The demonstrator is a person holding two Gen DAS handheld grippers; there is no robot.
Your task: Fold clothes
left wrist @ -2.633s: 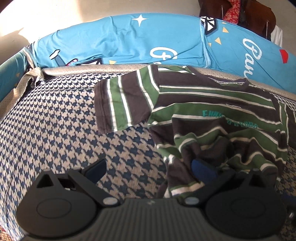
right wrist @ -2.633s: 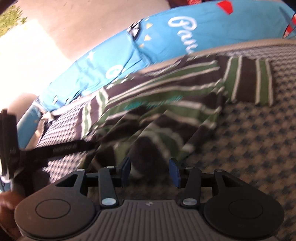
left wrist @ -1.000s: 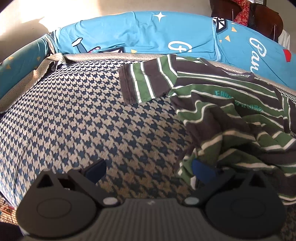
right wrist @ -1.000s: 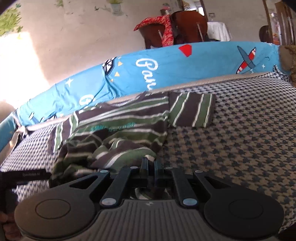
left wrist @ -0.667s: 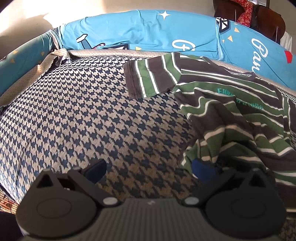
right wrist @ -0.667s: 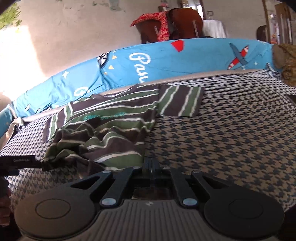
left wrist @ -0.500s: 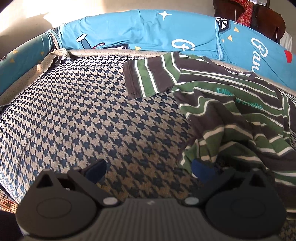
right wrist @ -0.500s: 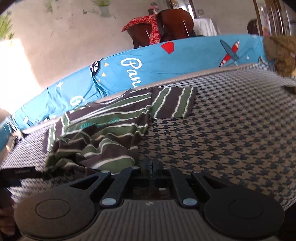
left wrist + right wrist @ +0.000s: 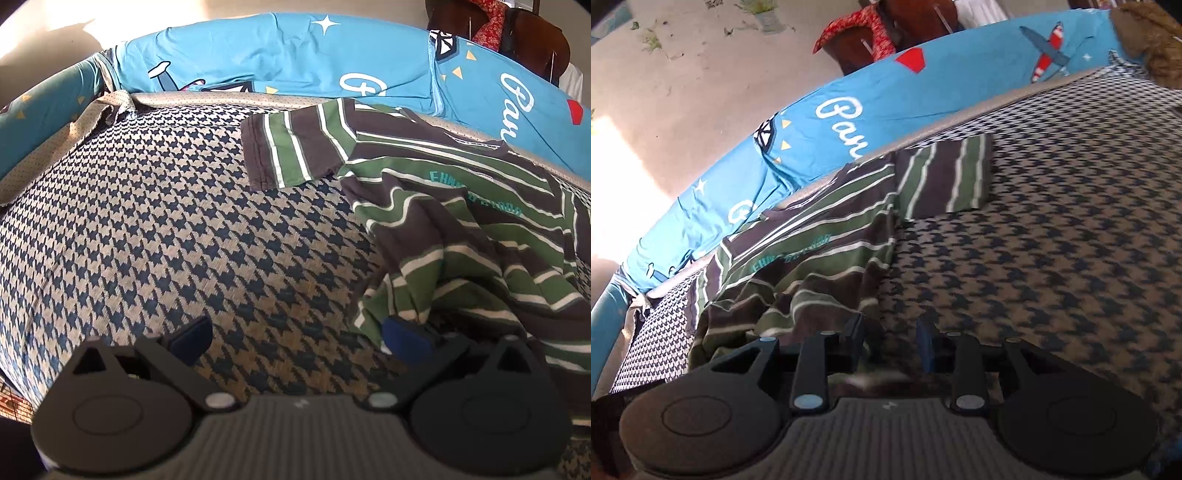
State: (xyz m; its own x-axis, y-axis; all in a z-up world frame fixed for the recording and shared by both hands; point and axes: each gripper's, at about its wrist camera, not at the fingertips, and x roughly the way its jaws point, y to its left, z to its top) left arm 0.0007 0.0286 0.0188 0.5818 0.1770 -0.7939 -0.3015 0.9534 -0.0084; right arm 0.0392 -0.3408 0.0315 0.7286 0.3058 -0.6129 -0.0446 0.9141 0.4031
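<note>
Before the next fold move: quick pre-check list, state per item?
1. Right gripper released: ok, jaws have just been opening, a clear gap shows, no cloth seen pinched.
2. Left gripper free: ok, wide open, only its right pad meets the hem.
3. Striped T-shirt flat: not ok, lower half bunched and wrinkled.
4. Sleeves spread: ok, both lie flat on the houndstooth cover.
5. Hem corners findable: cannot tell, buried in folds.

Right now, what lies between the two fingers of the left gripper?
Only bare checked cover, seen in the left wrist view; the striped shirt touches just the right finger.
</note>
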